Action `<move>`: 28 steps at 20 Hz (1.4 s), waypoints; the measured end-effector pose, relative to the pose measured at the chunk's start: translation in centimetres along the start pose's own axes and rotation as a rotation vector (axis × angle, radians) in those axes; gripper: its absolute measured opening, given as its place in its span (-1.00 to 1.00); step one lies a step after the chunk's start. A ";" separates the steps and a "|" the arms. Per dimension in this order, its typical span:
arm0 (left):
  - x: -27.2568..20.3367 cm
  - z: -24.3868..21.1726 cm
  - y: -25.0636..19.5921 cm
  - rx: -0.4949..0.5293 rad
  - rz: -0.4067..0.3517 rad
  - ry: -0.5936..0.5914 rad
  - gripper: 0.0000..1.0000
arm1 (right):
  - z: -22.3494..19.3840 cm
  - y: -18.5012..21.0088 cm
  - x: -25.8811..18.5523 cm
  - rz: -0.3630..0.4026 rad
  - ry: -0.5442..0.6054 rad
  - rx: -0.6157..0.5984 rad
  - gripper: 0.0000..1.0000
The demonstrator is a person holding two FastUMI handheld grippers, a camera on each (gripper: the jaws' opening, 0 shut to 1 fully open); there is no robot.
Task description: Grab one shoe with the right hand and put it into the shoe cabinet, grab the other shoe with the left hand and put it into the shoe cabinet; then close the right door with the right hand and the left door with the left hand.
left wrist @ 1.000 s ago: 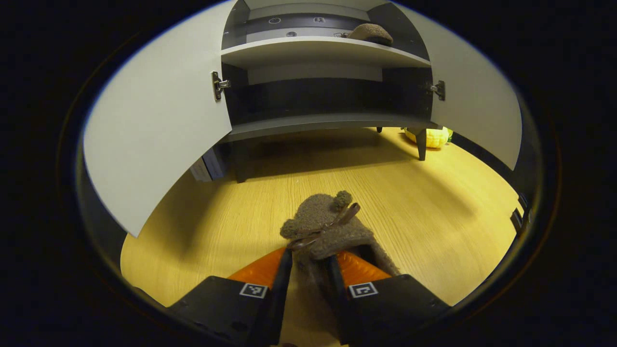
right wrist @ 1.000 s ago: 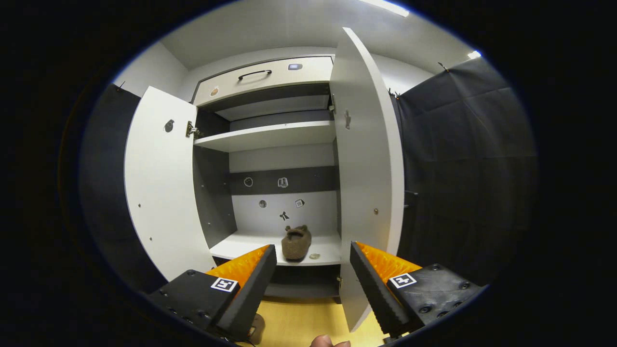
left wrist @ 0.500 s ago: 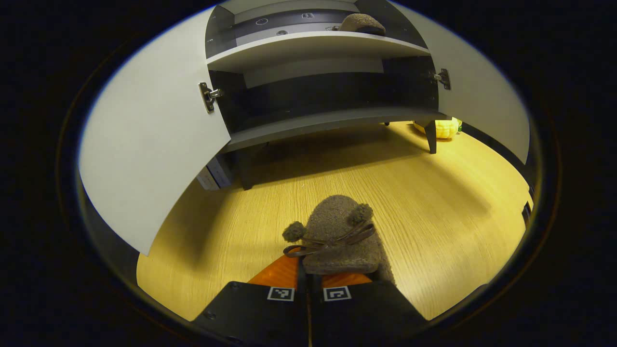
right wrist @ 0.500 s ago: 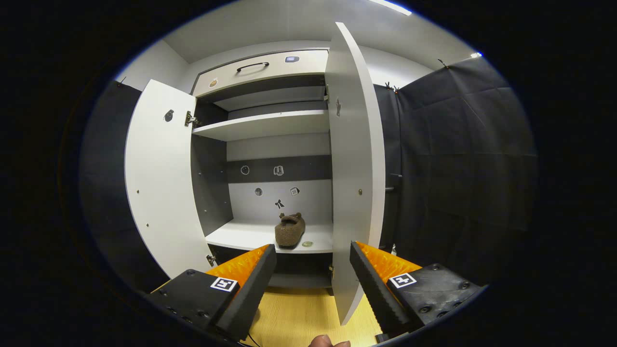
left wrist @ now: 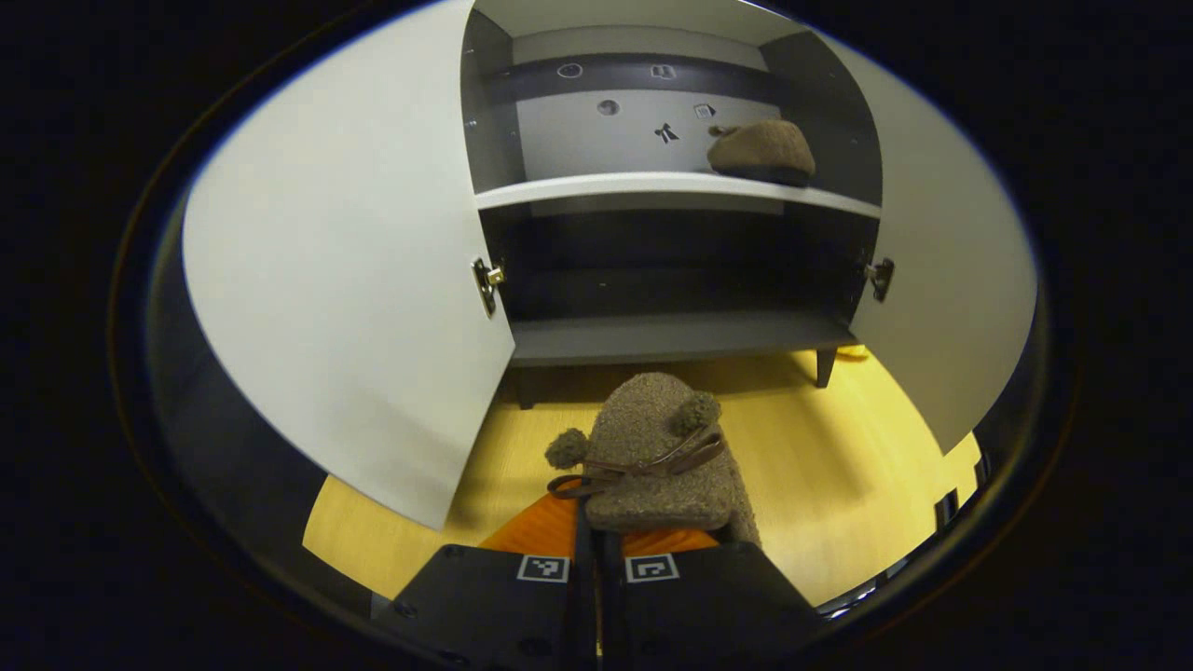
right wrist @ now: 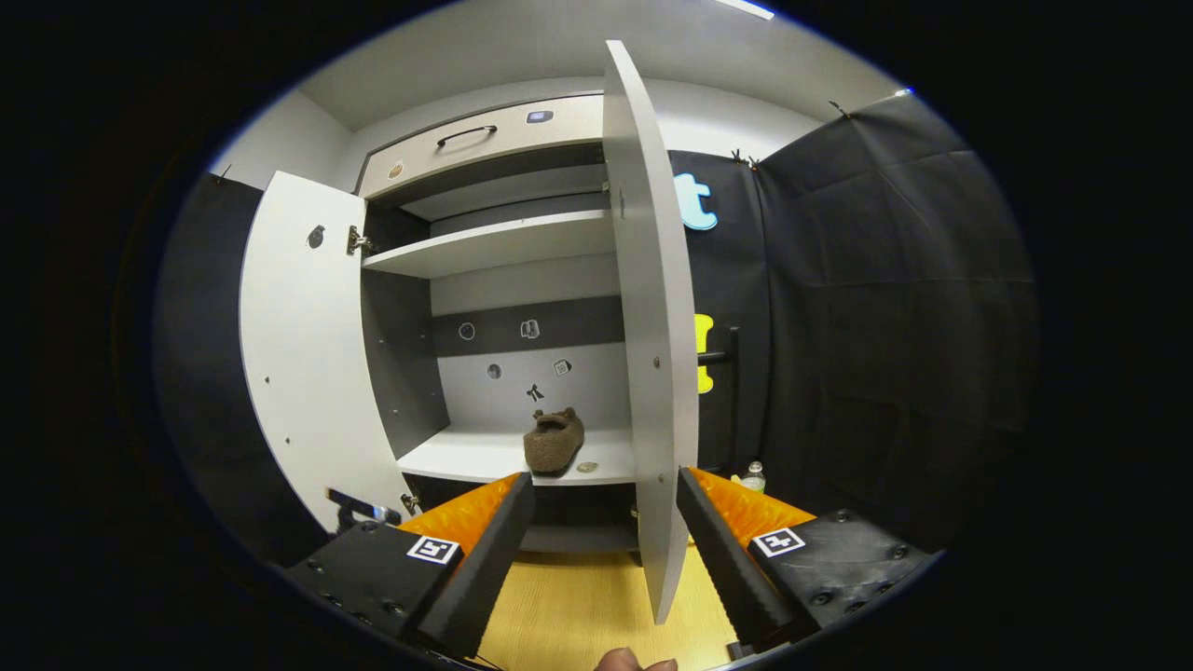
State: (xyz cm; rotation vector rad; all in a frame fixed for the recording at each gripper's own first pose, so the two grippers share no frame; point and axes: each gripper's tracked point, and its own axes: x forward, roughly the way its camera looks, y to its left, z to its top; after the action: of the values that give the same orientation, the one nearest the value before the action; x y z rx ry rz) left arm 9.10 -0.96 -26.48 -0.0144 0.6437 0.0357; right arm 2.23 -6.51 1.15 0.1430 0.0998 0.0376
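Observation:
A brown fuzzy shoe (left wrist: 652, 457) with pompoms and a bow sticks out ahead of my left gripper (left wrist: 596, 550), which is shut on its heel end and holds it off the floor in front of the shoe cabinet. The other brown shoe (left wrist: 760, 149) rests on the white shelf (left wrist: 596, 186) inside, toward the right. In the right gripper view that shoe (right wrist: 553, 440) lies on the same shelf (right wrist: 466, 458). My right gripper (right wrist: 601, 531) is open and holds nothing, back from the cabinet. The left door (right wrist: 298, 354) and the right door (right wrist: 643, 326) both stand open.
The yellow wooden floor (left wrist: 839, 466) spreads below the cabinet's dark bottom shelf (left wrist: 671, 335). An upper shelf (right wrist: 485, 247) and a drawer with a handle (right wrist: 475, 140) sit above. A small bottle (right wrist: 753, 477) stands by the wall. A thumb tip (right wrist: 634, 662) shows at the bottom edge.
My left gripper has closed on the shoe and lifted it off the floor toward the cabinet. My right gripper has drifted rightward, staying open; the right door's edge now lines up between its fingers.

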 end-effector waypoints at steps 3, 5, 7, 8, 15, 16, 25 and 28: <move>-2.2 5.3 -0.4 -0.021 -0.013 -0.034 -0.84 | -0.5 -1.0 -0.1 -0.001 0.015 0.017 0.96; -3.3 9.3 -1.0 -0.038 -0.035 -0.070 -0.85 | -0.5 -1.9 0.0 -0.008 0.016 0.015 0.96; -3.7 13.2 -1.4 -0.048 -0.043 -0.098 -0.84 | -0.5 -2.9 0.0 -0.021 0.007 0.004 0.96; -3.9 15.1 -1.6 -0.053 -0.044 -0.115 -0.84 | -0.4 -3.4 0.0 -0.026 0.002 0.008 0.96; -1.5 26.9 -2.9 -0.027 -0.033 -0.228 -0.85 | -1.3 -7.4 -0.3 -0.080 0.009 0.030 0.96; -0.6 28.0 -3.0 -0.023 -0.030 -0.226 -0.86 | -1.5 -8.0 -0.2 -0.089 0.014 0.029 0.96; 9.1 35.0 -2.5 0.005 0.014 -0.172 -0.85 | -2.1 -12.1 -0.1 -0.179 0.012 0.023 0.96; 12.8 36.1 -2.5 0.019 0.028 -0.147 -0.85 | -2.3 -13.2 0.2 -0.211 0.012 0.007 0.96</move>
State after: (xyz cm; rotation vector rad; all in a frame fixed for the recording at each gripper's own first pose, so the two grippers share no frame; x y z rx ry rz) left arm 41.09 -2.24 -5.30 0.0158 0.4974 0.0571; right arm 2.57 -19.21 -3.01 0.1385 0.1265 -0.1720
